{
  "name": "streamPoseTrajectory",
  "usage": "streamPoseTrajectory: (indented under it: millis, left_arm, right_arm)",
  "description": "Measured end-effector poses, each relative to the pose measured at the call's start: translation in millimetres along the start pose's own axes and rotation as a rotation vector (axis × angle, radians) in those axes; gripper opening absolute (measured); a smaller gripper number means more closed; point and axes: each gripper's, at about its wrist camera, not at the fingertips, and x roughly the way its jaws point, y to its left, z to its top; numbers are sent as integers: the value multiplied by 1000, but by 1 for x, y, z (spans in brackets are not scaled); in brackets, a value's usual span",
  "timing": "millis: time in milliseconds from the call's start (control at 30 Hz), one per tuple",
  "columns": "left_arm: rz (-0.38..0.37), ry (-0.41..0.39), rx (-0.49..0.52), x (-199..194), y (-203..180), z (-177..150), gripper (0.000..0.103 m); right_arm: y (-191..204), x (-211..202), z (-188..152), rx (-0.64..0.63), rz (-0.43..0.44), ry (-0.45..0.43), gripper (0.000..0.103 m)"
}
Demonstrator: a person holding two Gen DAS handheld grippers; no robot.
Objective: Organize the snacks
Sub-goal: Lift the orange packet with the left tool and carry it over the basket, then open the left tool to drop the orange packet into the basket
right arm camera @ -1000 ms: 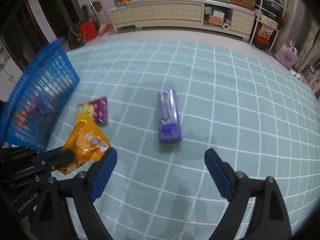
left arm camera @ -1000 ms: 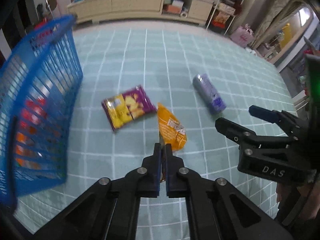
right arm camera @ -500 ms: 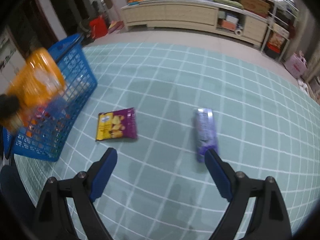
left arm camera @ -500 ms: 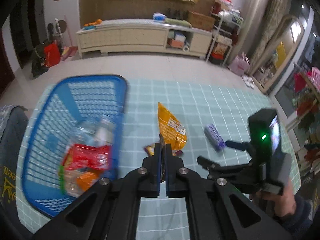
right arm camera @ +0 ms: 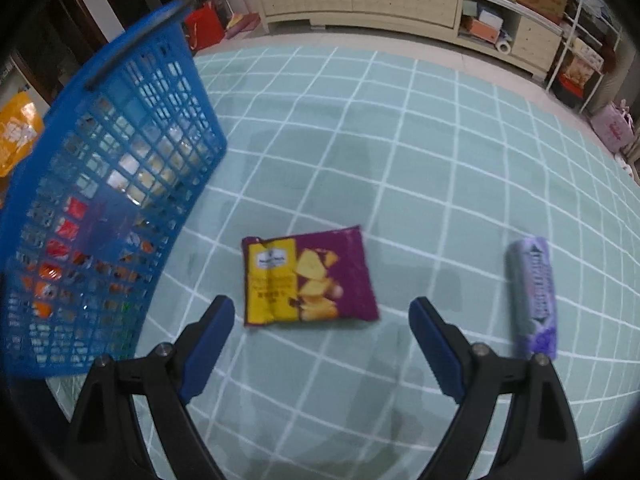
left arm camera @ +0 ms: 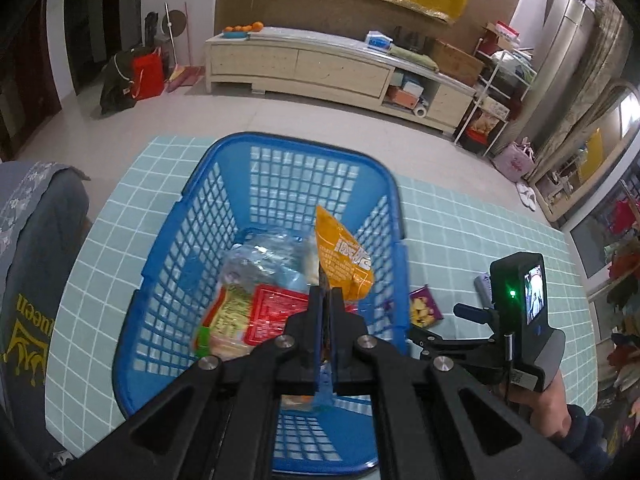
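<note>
My left gripper point(left arm camera: 326, 300) is shut on an orange snack bag point(left arm camera: 340, 256) and holds it above the blue basket point(left arm camera: 192, 220), which has several snack packs inside. My right gripper point(right arm camera: 320, 320) is open and empty, low over the mat, with a purple and yellow chip bag point(right arm camera: 308, 278) lying flat between and just beyond its fingertips. A purple biscuit roll point(right arm camera: 532, 292) lies to the right of it. The basket point(right arm camera: 132, 76) stands to the left in the right wrist view. The orange bag point(right arm camera: 16, 132) shows at the far left edge there.
A teal checked mat point(right arm camera: 400, 160) covers the floor. A long beige cabinet point(left arm camera: 320, 68) stands along the far wall, shelves and a pink bag point(left arm camera: 516, 160) to the right. A grey cloth-covered seat point(left arm camera: 32, 248) is left of the basket.
My left gripper lifted the orange bag off the mat and carried it left to above the basket. My right gripper moved left from the purple roll to the chip bag.
</note>
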Motion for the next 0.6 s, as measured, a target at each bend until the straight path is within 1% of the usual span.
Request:
streamPoseTrajectory:
  millis: [100, 200, 300, 367, 433, 500, 533, 567, 600]
  left_arm:
    - [-11, 20, 3, 3, 4, 1, 3]
    - [-34, 51, -12, 11, 10, 4, 3]
    - [-22, 66, -10, 22, 13, 8, 3]
    - [-28, 74, -4, 24, 13, 9, 3]
    - [-26, 83, 13, 29, 10, 10, 3]
    - [-21, 91, 27, 33, 8, 12, 3]
    - [-22, 94, 29, 35, 8, 13, 3]
    - [-23, 98, 32, 37, 7, 14, 3]
    - [-22, 101, 37, 39, 5, 16, 3]
  right_arm:
    - [4, 10, 2, -1, -2, 19, 92]
    - [7, 11, 2, -20, -34, 10, 92]
    - [8, 12, 3, -21, -42, 10, 92]
    - [9, 13, 4, -28, -51, 8, 91]
    - [12, 14, 3, -48, -73, 4, 91]
    - [17, 14, -1, -71, -101, -4, 86]
    - [18, 13, -2, -85, -110, -12, 83]
    - [18, 12, -3, -88, -108, -18, 77]
    - [18, 11, -3, -90, -109, -22, 74]
